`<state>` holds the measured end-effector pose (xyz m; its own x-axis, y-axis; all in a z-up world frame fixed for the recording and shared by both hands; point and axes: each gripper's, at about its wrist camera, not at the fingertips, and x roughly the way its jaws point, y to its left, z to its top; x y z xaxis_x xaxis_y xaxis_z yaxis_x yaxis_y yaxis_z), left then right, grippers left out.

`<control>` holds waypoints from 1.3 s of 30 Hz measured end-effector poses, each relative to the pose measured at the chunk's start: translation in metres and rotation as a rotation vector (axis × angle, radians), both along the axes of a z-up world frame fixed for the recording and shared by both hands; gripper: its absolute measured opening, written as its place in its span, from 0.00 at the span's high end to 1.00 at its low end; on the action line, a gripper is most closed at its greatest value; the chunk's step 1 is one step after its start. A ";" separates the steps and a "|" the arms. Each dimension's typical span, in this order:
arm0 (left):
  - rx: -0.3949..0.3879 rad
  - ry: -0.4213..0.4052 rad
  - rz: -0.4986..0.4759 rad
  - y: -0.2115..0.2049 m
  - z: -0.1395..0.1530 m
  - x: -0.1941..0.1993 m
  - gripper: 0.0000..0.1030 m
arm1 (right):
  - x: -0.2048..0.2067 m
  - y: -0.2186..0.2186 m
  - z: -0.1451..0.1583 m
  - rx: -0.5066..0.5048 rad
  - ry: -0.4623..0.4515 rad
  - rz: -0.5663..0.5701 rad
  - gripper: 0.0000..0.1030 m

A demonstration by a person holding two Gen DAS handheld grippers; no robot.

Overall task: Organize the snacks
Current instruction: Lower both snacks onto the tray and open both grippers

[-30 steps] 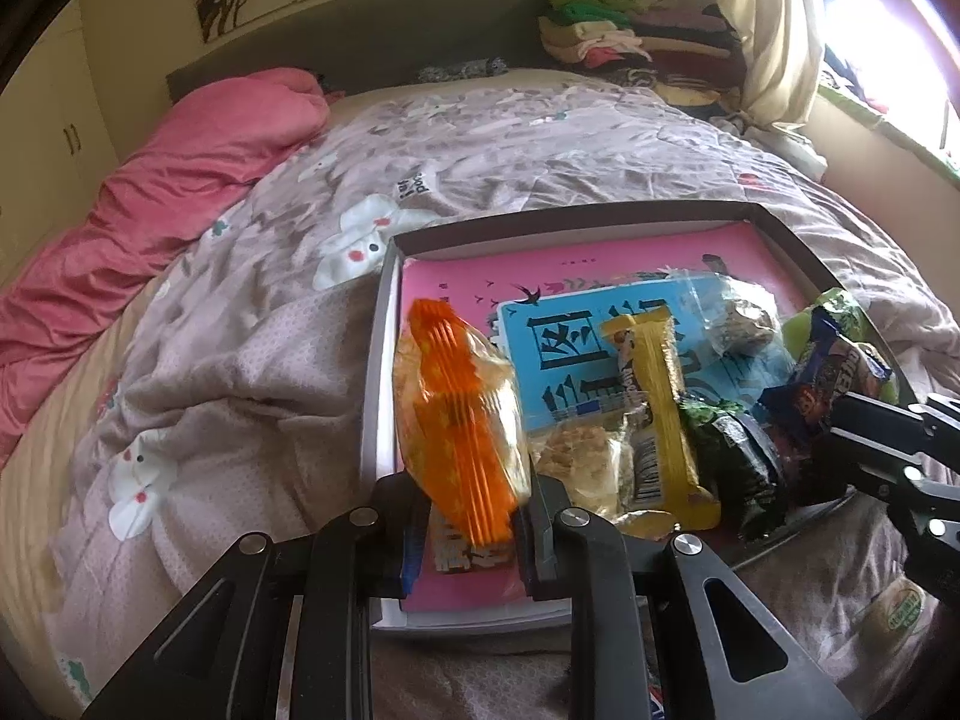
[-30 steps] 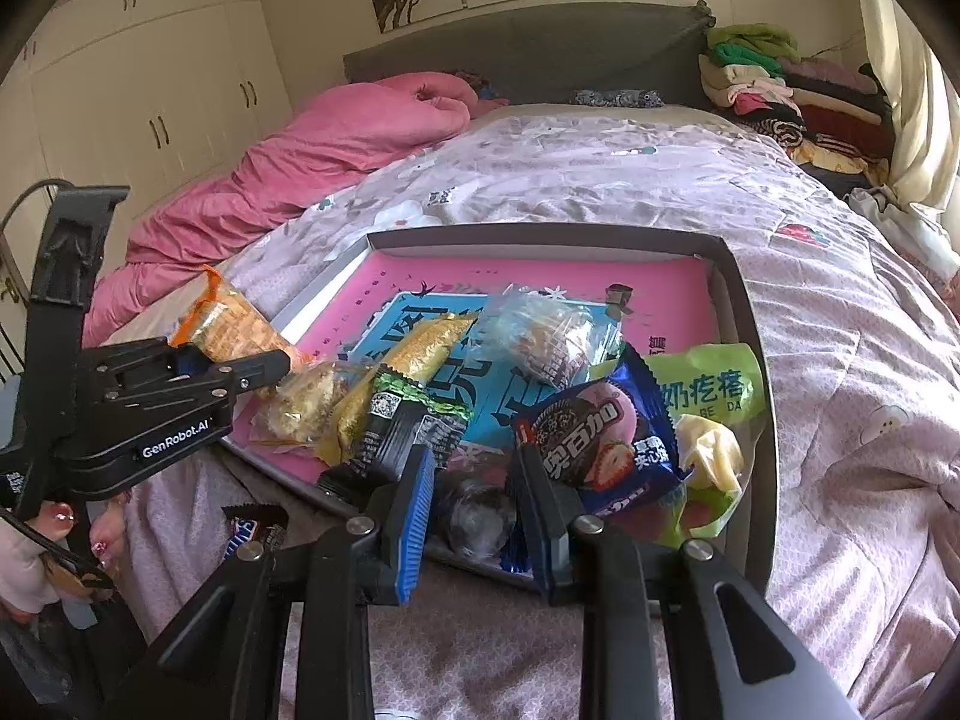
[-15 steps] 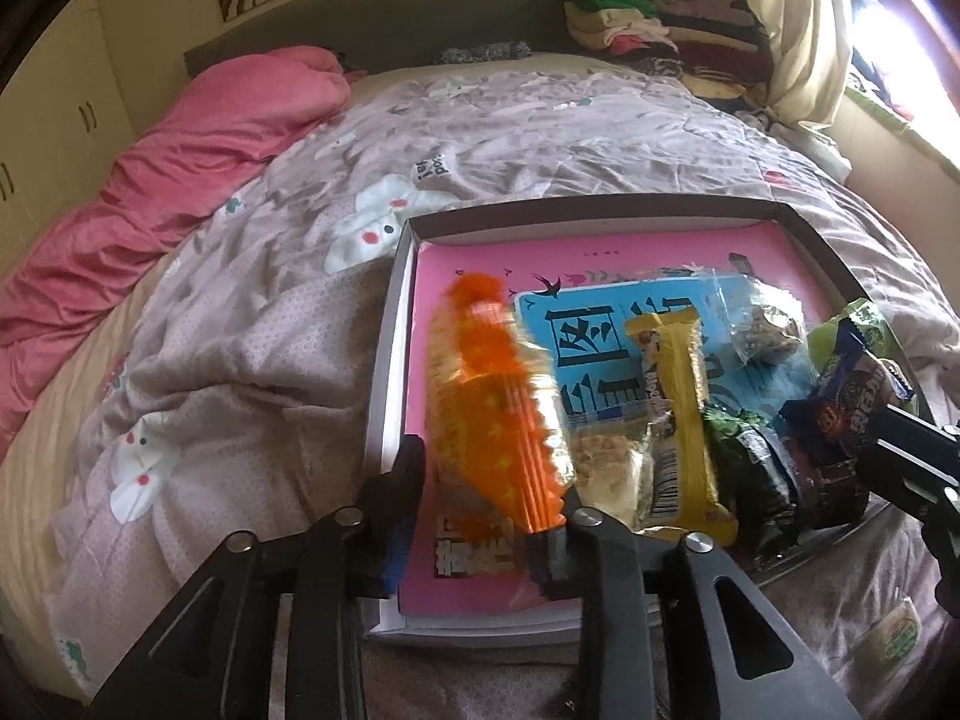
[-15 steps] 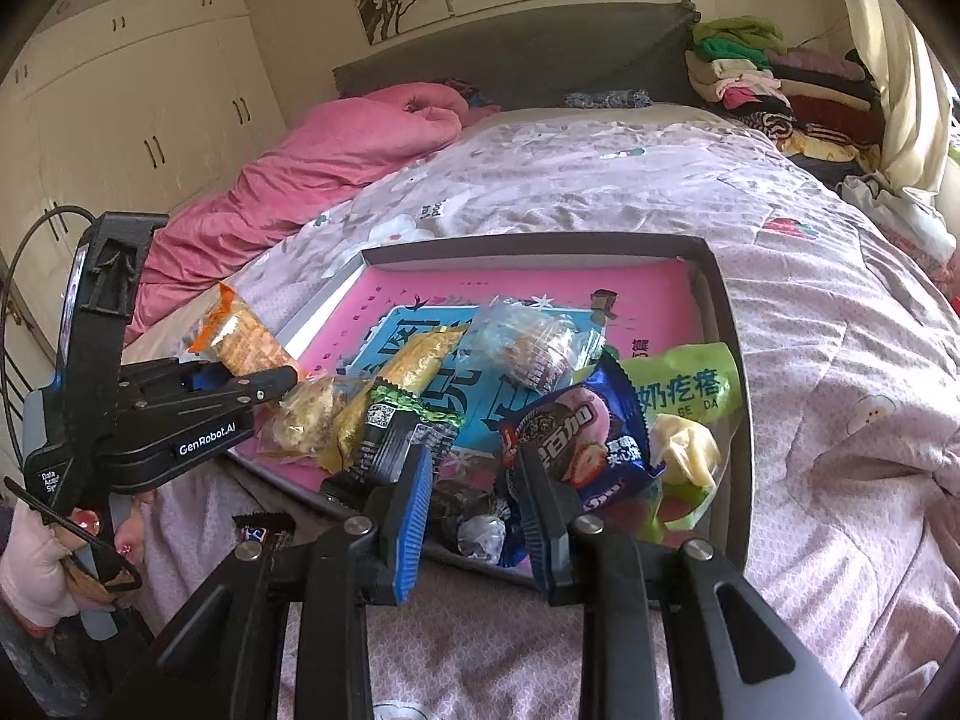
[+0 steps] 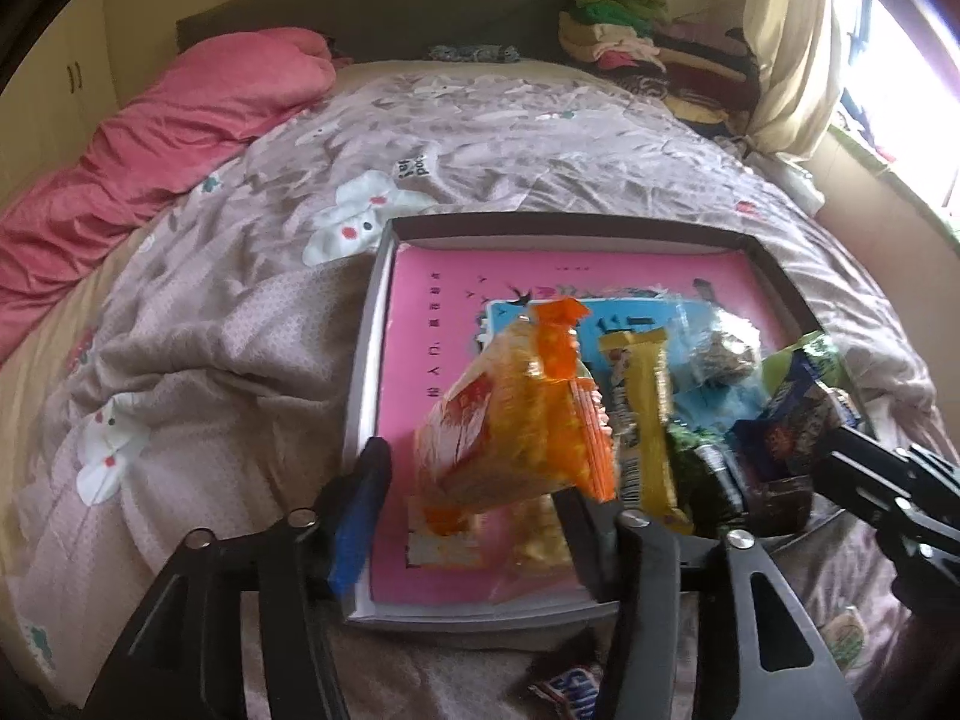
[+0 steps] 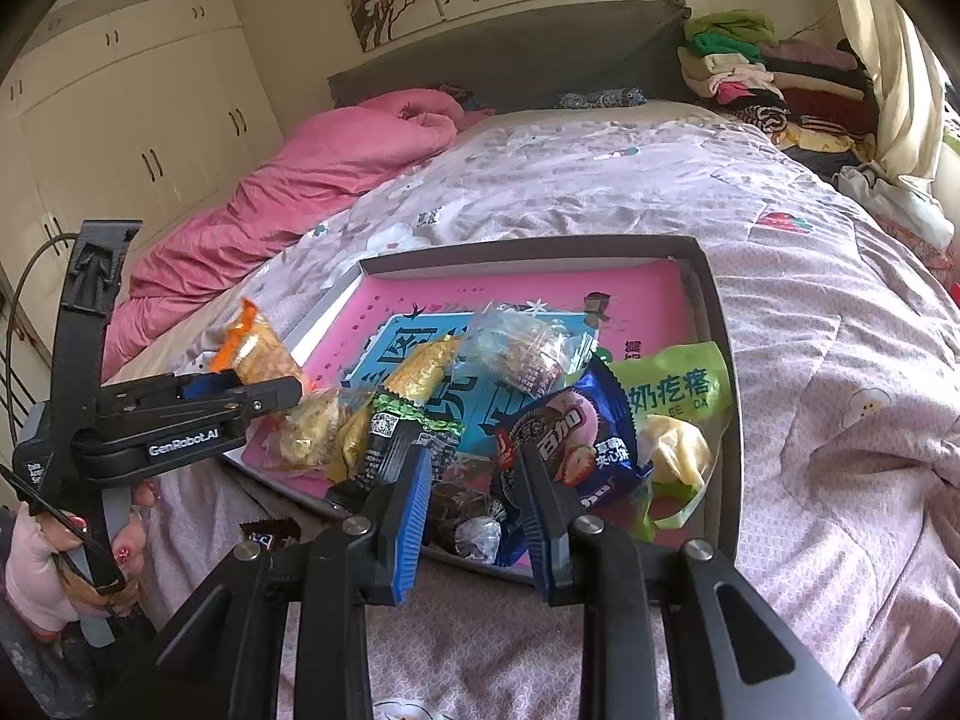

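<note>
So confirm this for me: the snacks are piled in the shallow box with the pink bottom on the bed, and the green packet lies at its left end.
Not quite. The snacks do lie in the shallow box with the pink bottom on the bed, but the green packet lies at its right end, beside the blue packet. The orange packet is at the left end. The right wrist view shows this.

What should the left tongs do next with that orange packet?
Probably back straight out. The left tongs are opening, and the orange snack packet between them already sits over the tray beside the yellow bar; a sideways move might drag it.
</note>
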<state>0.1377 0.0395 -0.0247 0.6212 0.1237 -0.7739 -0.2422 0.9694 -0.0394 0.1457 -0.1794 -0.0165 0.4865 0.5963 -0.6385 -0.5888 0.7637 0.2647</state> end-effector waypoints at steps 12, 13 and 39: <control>-0.030 -0.024 -0.047 -0.011 0.009 -0.003 0.42 | 0.003 -0.006 0.004 0.023 -0.004 -0.019 0.72; -0.033 -0.027 -0.050 -0.012 0.010 -0.004 0.42 | 0.003 -0.007 0.005 0.025 -0.005 -0.021 0.72; -0.122 -0.071 -0.090 -0.011 0.033 -0.021 0.41 | 0.003 -0.026 0.021 0.124 -0.009 -0.054 0.52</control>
<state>0.1167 0.0283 0.0084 0.6794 -0.0266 -0.7333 -0.1474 0.9740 -0.1720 0.1491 -0.2054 0.0041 0.5258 0.6431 -0.5567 -0.5503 0.7563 0.3539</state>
